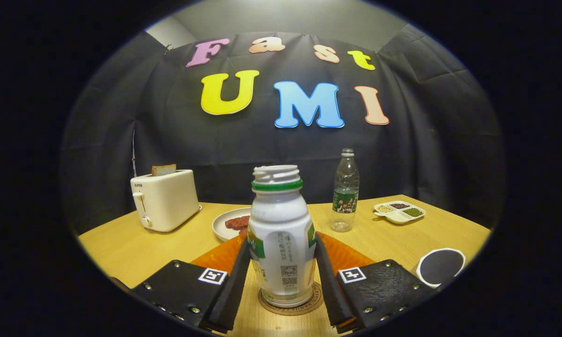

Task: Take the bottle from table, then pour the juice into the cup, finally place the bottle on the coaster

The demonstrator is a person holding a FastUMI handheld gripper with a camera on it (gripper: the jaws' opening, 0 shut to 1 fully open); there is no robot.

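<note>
A white juice bottle [281, 234] with a green neck ring and no cap stands upright on a round cork coaster [316, 302]. My gripper [281, 245] has one finger on each side of it, and both fingertips [242, 255] lie against the bottle's sides, so it is shut on the bottle. A white cup [440, 267] with a dark inside stands on the table to the right of the right finger.
An orange mat [344, 257] lies just behind the bottle. Beyond it stand a white plate with reddish food [222, 224], a clear water bottle [345, 192] and a divided dish of beans [399, 211]. A cream toaster [164, 200] with bread stands far left on the wooden table [117, 243].
</note>
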